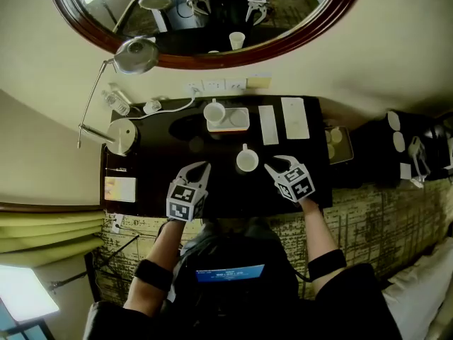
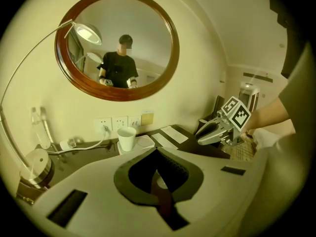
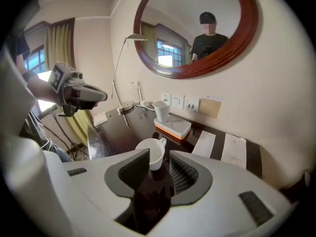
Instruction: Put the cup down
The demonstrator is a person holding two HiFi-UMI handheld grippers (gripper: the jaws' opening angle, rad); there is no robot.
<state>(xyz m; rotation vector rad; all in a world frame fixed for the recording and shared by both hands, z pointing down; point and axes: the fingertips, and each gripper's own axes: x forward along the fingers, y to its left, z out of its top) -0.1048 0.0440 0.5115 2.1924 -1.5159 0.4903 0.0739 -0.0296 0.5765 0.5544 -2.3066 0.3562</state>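
Note:
A white cup (image 1: pixel 247 161) with a handle stands upright on the dark table (image 1: pixel 156 172), between my two grippers. In the right gripper view the cup (image 3: pixel 152 153) sits just beyond the jaw tips, partly hidden behind the left jaw. My right gripper (image 1: pixel 277 164) (image 3: pixel 159 161) is to the cup's right, with a gap between its jaws and no pad pressing on the cup. My left gripper (image 1: pixel 203 168) (image 2: pixel 157 173) is to the cup's left, jaws together and holding nothing.
A second white cup (image 1: pixel 214 111) stands on a white tray (image 1: pixel 238 122) at the table's back. Two white cards (image 1: pixel 269 125) lie to the tray's right. At the left are a desk lamp's base (image 1: pixel 122 134), a bottle (image 1: pixel 115 99) and a notepad (image 1: pixel 120 188). Wall sockets (image 1: pixel 216 86) sit under the oval mirror.

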